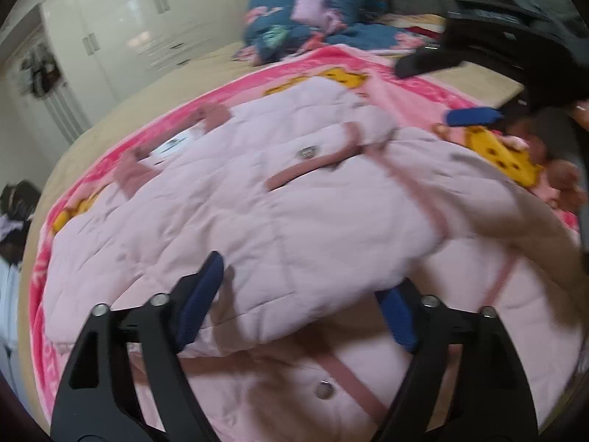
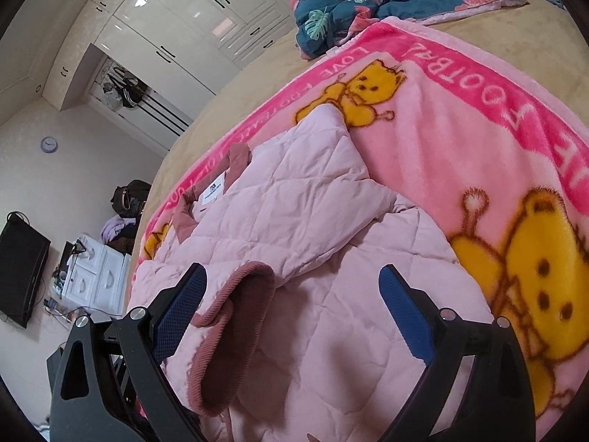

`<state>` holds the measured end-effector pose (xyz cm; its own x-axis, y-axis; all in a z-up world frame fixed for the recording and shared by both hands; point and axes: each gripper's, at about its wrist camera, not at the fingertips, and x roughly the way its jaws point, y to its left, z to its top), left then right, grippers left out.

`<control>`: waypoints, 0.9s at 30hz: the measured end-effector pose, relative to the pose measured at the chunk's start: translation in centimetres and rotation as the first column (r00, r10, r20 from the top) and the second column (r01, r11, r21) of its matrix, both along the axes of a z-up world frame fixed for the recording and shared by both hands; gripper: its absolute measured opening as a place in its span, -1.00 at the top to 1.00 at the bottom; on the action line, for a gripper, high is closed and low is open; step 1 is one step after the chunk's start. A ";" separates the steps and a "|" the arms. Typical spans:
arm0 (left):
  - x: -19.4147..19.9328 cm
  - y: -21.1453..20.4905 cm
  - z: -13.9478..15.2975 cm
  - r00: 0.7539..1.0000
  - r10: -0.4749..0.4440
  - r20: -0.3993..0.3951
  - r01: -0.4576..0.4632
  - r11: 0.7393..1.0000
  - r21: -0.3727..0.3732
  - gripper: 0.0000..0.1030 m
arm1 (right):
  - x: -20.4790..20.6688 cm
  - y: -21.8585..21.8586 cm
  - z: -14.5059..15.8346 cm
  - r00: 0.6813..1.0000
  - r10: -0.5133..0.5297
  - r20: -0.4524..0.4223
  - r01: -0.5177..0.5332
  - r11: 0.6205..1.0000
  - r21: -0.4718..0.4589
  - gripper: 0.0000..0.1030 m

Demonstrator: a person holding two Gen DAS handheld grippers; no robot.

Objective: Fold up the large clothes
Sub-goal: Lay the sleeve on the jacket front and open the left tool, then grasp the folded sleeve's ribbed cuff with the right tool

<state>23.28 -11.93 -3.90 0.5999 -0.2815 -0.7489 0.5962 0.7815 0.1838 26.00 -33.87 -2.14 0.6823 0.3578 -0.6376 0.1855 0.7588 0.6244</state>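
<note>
**Left wrist view**
- Jacket (image 1: pixel 279 199): pale pink, quilted, laid flat on the pink blanket (image 1: pixel 228 88), which is spread over the bed (image 1: pixel 154 88), apparently to give it a smooth surface for folding. Collar (image 1: pixel 136 173) and white label (image 1: pixel 175 143) lie at the jacket's far-left end; the hem comes toward the camera. Long axis runs from the collar, upper left, down to the lower right. One side panel is doubled over the body, with a snap (image 1: pixel 306 153) and a darker pink strip on top.
- Left gripper (image 1: pixel 298 309): spread wide, low over the jacket's near folded edge. Cloth lies between the fingers, but they do not pinch it; judged a release or a fresh approach. The view is blurred.
- Right gripper (image 1: pixel 475 116): beyond the jacket's far-right side; state cannot be told from here.

**Right wrist view**
- Jacket (image 2: pixel 294 221): collar (image 2: pixel 235 162) and label (image 2: pixel 213 191) at its far end, so the neck points away toward the wardrobe (image 2: pixel 184 18).
- Cuff (image 2: pixel 235 316): ribbed, darker pink, its mouth facing the camera, the sleeve lying folded across the jacket's body.
- Right gripper (image 2: pixel 291 313): spread, empty, straddling the cuff without pressing on it, likely poised for the next fold.
</note>
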 end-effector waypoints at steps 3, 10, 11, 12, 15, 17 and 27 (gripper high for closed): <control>-0.9 -0.3 1.1 0.998 -0.055 -0.004 0.055 0.998 0.016 -0.83 | -0.1 -0.1 0.3 1.000 -0.001 0.001 0.001 1.000 0.006 -0.82; 0.0 2.3 4.9 0.998 -0.021 -0.052 0.013 0.990 -0.138 -0.82 | -0.1 1.1 0.3 0.999 0.046 -0.017 -0.046 0.999 0.009 -0.82; 0.6 3.2 5.2 0.998 0.014 -0.055 -0.022 0.988 -0.151 -0.82 | 0.0 1.5 0.2 0.998 0.060 -0.022 -0.060 0.998 0.011 -0.82; 1.0 3.8 5.4 0.998 0.039 -0.058 -0.047 0.986 -0.159 -0.82 | 0.0 1.9 0.1 0.997 0.073 -0.026 -0.073 0.997 0.016 -0.82; 3.0 6.7 6.0 0.986 0.144 -0.084 -0.158 0.968 -0.195 -0.82 | 0.2 3.3 -0.2 0.993 0.111 -0.039 -0.110 0.994 0.030 -0.82; 4.2 9.1 6.4 0.970 0.222 -0.093 -0.238 0.947 -0.214 -0.82 | 0.2 4.1 -0.4 0.991 0.128 -0.047 -0.127 0.991 0.031 -0.82; 7.4 18.6 7.7 0.883 0.441 -0.162 -0.469 0.828 -0.307 -0.82 | 1.4 8.2 -2.0 0.976 0.197 -0.092 -0.195 0.980 0.031 -0.82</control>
